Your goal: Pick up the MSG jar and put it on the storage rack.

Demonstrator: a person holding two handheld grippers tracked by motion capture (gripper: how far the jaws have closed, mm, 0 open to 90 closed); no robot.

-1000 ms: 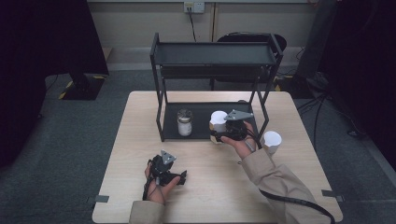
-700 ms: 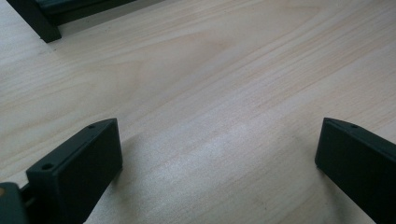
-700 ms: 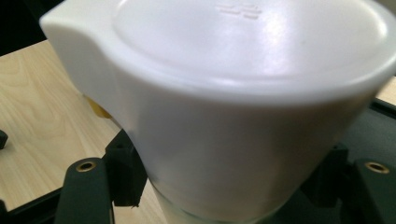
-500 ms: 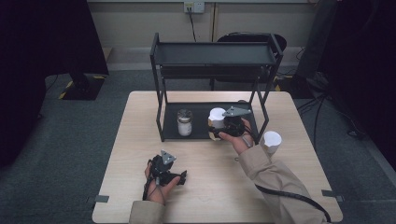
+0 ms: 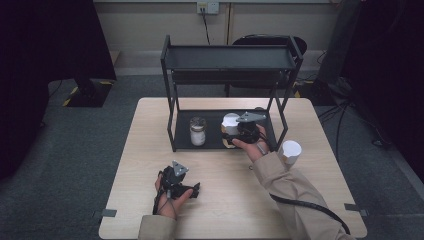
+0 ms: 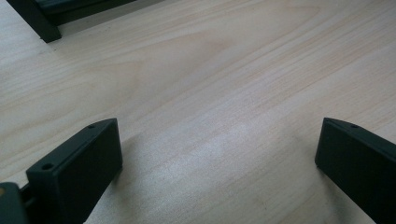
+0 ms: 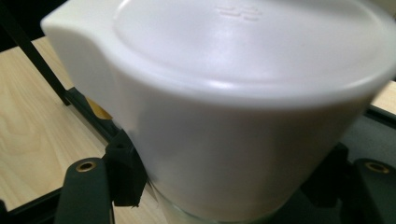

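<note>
So far one jar (image 5: 198, 131) stands on the rack's (image 5: 227, 58) lower shelf, the right claw (image 5: 235, 131) grips a white-lidded jar (image 7: 233, 107) there, unreleased, another (image 5: 290, 151) waits on the bench (image 5: 150, 140); left claw (image 5: 186, 189) gapes empty.

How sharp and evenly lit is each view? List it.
High view: dim, dark room edges, table evenly lit. Left gripper view: sharp wood grain, soft glare between the left tongs. Right gripper view: white-lidded jar in the right tongs too close, blurred.

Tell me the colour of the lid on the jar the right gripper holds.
White lid, clearest in the right gripper view.
</note>
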